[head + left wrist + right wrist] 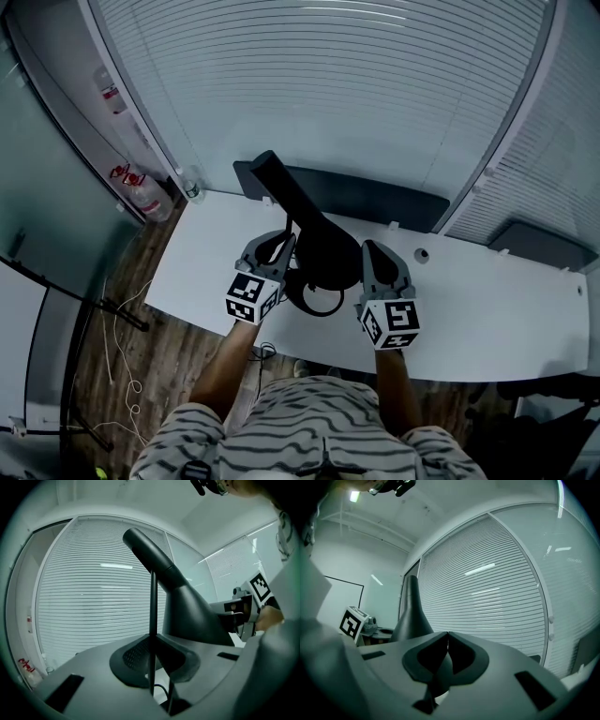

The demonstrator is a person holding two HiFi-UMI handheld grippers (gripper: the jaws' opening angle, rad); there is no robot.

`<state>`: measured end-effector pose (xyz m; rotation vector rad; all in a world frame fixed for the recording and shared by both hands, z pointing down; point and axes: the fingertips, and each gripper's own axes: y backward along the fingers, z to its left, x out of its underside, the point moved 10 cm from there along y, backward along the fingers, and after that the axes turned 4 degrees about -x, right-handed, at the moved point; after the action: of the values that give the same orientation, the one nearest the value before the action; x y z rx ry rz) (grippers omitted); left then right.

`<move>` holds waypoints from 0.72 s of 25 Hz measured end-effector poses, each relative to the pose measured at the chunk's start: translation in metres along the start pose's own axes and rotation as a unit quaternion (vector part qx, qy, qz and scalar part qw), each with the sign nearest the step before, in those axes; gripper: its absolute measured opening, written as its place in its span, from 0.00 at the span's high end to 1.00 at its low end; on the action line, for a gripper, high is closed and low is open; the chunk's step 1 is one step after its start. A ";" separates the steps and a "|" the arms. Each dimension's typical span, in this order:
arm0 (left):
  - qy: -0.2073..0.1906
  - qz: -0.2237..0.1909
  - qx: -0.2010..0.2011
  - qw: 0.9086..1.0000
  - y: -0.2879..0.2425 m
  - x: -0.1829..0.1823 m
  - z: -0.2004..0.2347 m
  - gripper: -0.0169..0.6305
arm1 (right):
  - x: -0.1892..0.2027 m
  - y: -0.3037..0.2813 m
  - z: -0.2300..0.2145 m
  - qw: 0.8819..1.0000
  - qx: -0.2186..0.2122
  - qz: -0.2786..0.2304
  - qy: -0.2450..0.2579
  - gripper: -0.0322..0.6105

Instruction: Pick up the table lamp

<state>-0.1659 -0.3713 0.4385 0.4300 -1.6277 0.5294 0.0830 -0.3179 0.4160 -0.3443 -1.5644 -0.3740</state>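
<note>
Head view showed the black lamp (323, 248) at the middle of the white table (487, 300), close to its front edge. The left gripper (274, 251) sat just beside it on one flank, the right gripper (380, 258) on the other. Left gripper view: jaws pinched on the lamp's thin rod (152, 602), shade (187, 606) looming behind. Right gripper view: jaws pressed together, nothing between them, lamp to the left.

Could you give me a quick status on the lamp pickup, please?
Left claw shut on the lamp, at its thin rod. Right claw shut, empty, beside it. Nothing blocking above the table.
</note>
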 end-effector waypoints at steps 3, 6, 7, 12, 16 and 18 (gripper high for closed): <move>-0.004 -0.006 -0.027 1.000 0.007 -0.006 -0.008 0.91 | -0.002 0.003 0.003 1.000 0.000 -0.004 0.000 0.93; -0.016 -0.010 -0.052 0.998 0.012 -0.013 -0.015 0.91 | -0.004 0.006 0.004 1.000 0.001 -0.007 -0.001 0.93; -0.019 -0.010 -0.058 0.998 0.013 -0.016 -0.018 0.91 | -0.004 0.008 0.004 1.000 0.002 -0.008 -0.002 0.93; -0.021 -0.014 -0.093 0.995 0.016 -0.024 -0.031 0.91 | -0.007 0.013 0.006 1.000 0.003 -0.012 -0.002 0.93; -0.014 -0.017 -0.131 0.991 0.019 -0.027 -0.032 0.91 | -0.010 0.014 0.010 1.000 0.001 -0.018 0.000 0.93; -0.004 -0.014 -0.140 0.990 0.019 -0.026 -0.035 0.91 | -0.010 0.018 0.009 1.000 0.002 -0.019 -0.001 0.93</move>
<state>-0.1447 -0.3368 0.4137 0.2454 -1.6708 0.2733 0.0832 -0.2980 0.4060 -0.3125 -1.5748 -0.4011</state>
